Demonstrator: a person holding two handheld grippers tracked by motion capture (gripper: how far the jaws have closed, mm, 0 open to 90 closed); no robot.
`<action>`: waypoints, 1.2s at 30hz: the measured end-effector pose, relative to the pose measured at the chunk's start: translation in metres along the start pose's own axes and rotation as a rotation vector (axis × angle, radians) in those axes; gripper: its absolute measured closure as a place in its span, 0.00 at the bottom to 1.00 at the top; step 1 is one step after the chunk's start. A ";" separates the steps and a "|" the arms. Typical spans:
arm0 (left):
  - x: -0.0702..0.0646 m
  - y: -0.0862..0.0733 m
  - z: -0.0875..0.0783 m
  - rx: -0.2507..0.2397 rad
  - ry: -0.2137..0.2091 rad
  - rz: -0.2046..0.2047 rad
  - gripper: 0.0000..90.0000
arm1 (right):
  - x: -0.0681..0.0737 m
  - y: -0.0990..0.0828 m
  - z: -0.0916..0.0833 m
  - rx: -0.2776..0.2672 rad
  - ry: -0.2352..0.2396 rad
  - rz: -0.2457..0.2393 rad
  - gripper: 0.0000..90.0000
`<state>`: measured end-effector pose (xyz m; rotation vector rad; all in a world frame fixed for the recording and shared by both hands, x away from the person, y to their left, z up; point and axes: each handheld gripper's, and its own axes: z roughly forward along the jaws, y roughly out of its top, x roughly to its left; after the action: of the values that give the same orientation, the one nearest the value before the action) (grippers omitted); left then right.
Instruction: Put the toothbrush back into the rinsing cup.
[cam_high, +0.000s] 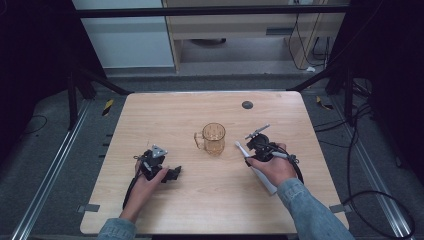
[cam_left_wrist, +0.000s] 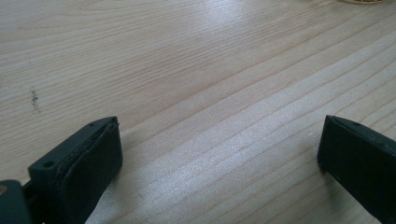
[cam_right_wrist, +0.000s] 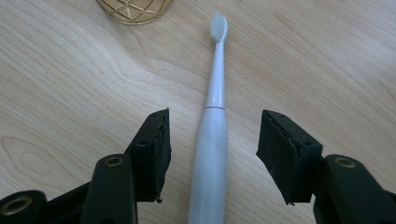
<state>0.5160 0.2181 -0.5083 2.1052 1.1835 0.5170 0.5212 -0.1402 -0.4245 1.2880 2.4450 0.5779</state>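
My right claw (cam_right_wrist: 212, 154) is wide open, with one jaw on each side of the toothbrush (cam_right_wrist: 211, 135). The jaws do not touch it yet. I think I hold the claw this way so I can squeeze the fat white handle and lift it. The toothbrush lies flat on the counter (cam_high: 210, 200), and its brush end points to 12 o'clock in the right gripper view. From high up I see it run from about 11 o'clock to 5 o'clock under my right hand (cam_high: 272, 167).

My left claw (cam_left_wrist: 219, 154) is open too. Between its jaws there is nothing but bare wood. It rests low at about 8 o'clock on the counter, well away from the toothbrush. I think it is just waiting there, out of the way.

A glass mug (cam_high: 212, 138) stands upright in the middle of the counter, with its handle toward my left side. It is just beside the brush end, at about 11 o'clock from it. If I lift the toothbrush forward, it could bump the mug.

A small dark round spot (cam_high: 247, 104) sits far off at 12 o'clock. It blocks nothing.
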 end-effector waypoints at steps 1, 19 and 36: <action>0.000 0.000 0.000 0.000 0.000 0.000 0.00 | 0.001 0.001 0.003 0.009 0.002 0.000 0.48; 0.000 0.000 0.000 0.000 -0.001 0.001 0.00 | -0.004 0.004 0.024 0.097 0.010 0.020 0.58; 0.000 0.000 0.000 0.000 -0.002 0.002 0.00 | -0.007 0.001 0.041 0.154 0.027 0.035 0.59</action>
<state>0.5162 0.2183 -0.5083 2.1060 1.1804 0.5156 0.5446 -0.1367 -0.4592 1.3931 2.5364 0.4251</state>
